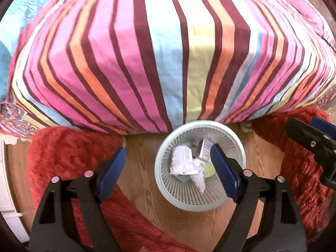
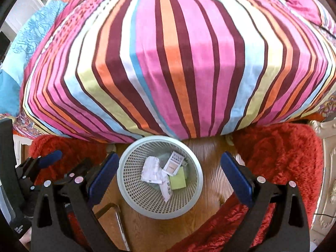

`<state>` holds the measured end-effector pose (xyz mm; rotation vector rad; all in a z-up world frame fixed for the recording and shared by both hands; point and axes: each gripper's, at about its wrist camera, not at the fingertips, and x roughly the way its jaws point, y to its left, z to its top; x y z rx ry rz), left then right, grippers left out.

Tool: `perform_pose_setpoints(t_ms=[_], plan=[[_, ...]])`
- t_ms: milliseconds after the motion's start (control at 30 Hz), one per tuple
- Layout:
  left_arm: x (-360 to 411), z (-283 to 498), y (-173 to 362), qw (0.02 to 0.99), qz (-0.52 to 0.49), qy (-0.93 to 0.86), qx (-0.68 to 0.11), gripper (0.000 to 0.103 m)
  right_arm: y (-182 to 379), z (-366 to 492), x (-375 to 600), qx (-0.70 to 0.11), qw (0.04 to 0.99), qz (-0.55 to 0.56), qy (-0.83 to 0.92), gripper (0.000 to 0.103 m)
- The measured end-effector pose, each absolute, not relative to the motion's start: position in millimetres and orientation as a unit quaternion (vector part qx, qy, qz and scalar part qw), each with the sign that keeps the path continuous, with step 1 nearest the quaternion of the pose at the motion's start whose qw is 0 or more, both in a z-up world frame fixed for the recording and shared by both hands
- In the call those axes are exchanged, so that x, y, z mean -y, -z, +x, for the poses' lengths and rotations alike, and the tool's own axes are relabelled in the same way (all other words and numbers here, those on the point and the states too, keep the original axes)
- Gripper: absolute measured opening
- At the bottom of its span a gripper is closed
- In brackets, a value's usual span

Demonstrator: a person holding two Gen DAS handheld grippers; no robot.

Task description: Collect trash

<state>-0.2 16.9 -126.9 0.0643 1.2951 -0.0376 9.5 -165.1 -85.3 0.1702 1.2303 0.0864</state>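
A round, pale mesh wastebasket (image 2: 160,175) stands on the wooden floor (image 2: 210,149) just in front of a bed draped in a striped cover (image 2: 168,63) of pink, maroon, orange, blue and pale green. Shaggy red rugs (image 2: 277,153) lie on either side of it. Inside the basket sits the trash: crumpled white paper (image 2: 151,169) with faint print, a small white printed carton (image 2: 174,162), a flat lime-green piece (image 2: 178,180) and a longer twisted white strip (image 2: 167,191) trailing toward the near rim. The left gripper (image 1: 169,169) hangs above the basket with its blue-padded jaws spread wide and nothing between them. The right gripper (image 2: 168,179) likewise points down over the basket, jaws wide apart and empty.
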Motion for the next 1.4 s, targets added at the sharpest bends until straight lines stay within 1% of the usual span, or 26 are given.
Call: perform_pose_setpoints(t_ms=[200,500,800,1000,1400], plan=[[-25.3,-0.4,98.0,0.825,0.029,0.001,-0.565,0.080,63.4,10.6,166.5,-0.537,0.840,0.069,-0.040,0.093],[-38.8,12.5,49.0,0.862,-0.011,-0.005,-0.506,0.080,31.1,21.8,174.1,-0.476,0.877,0.060,-0.027,0.093],[-38.6,27.9,12.1,0.885,-0.029,-0.005,-0.465,0.080,9.2,25.8,177.1,-0.434,0.899,0.051,-0.018,0.093],[-28.3,36.9,5.2,0.891,-0.006,-0.010,-0.455,0.080,2.6,32.9,176.4,-0.424,0.904,0.050,-0.013,0.093],[-24.4,50.7,1.7,0.892,-0.003,-0.009,-0.452,0.080,4.5,38.1,180.7,-0.430,0.901,0.059,-0.011,0.093]])
